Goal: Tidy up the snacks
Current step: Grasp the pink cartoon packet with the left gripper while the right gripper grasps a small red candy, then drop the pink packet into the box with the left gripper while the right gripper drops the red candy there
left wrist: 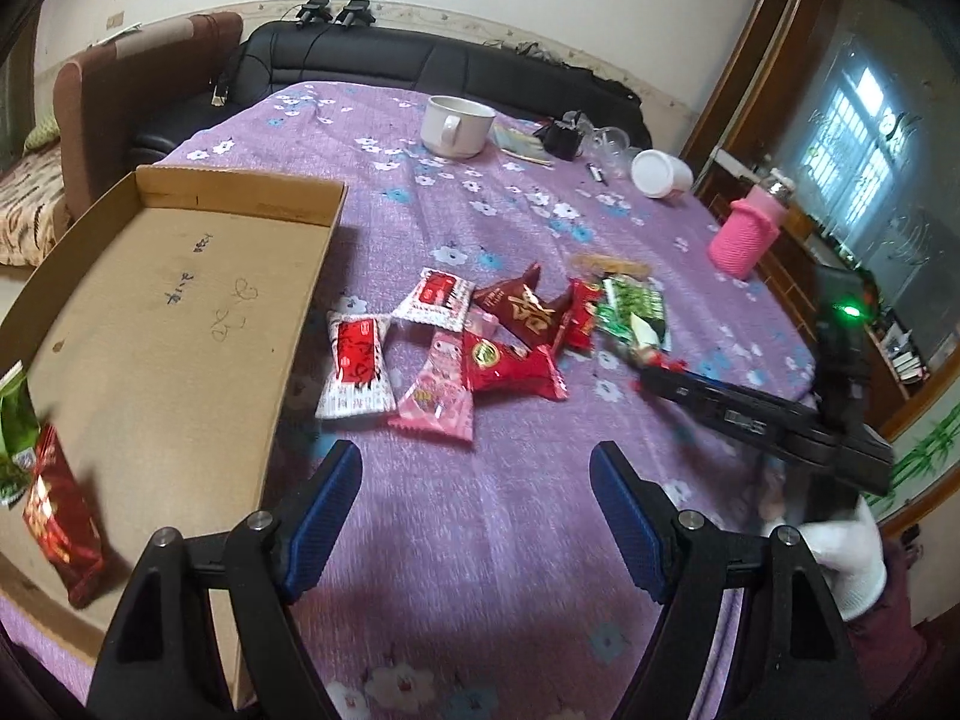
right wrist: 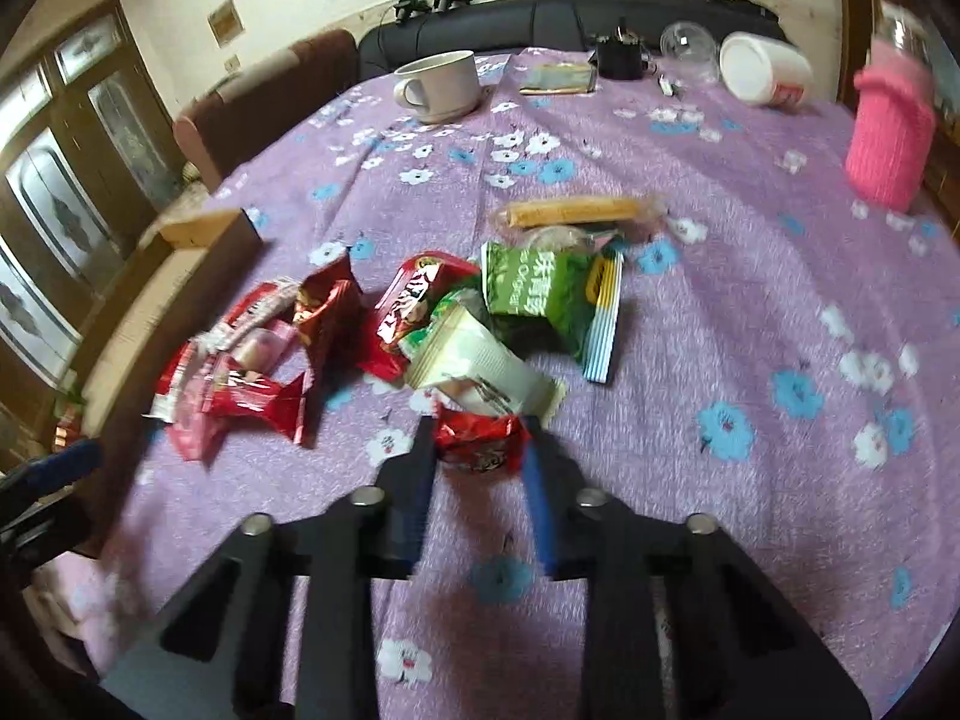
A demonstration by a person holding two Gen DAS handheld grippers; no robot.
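On the purple floral tablecloth (right wrist: 750,276), items as follows.

Shallow brown cardboard tray (left wrist: 180,312): at the table's left edge, open side up, its long axis running from the near edge toward the far edge. Two packets lie in its near left corner: one green snack packet (left wrist: 13,438) and one dark red snack packet (left wrist: 60,516), the red one lengthwise along the tray wall.

Loose pile of snack packets at the table's middle, just beside the tray's right wall: two white-and-red sachets (left wrist: 357,366), one pink wrapper (left wrist: 435,390), several red foil packets (left wrist: 510,360), one green seaweed packet (right wrist: 534,294), one white-and-green pouch (right wrist: 474,360). One long tan wafer stick in clear wrap (right wrist: 576,210) lies behind the pile, its long axis parallel to the far edge.

Small crumpled red foil packet (right wrist: 480,435): nearest piece of the pile, long axis crosswise. Right gripper (right wrist: 480,450), blue-padded: clenched on it, one pad on each end.

Left gripper (left wrist: 474,474): blue pads spread wide, nothing between them, above bare cloth near the tray's right wall.

Far edge: white ceramic mug (right wrist: 438,87), white plastic tub on its side (right wrist: 762,78), pink knitted bottle sleeve (right wrist: 891,138).
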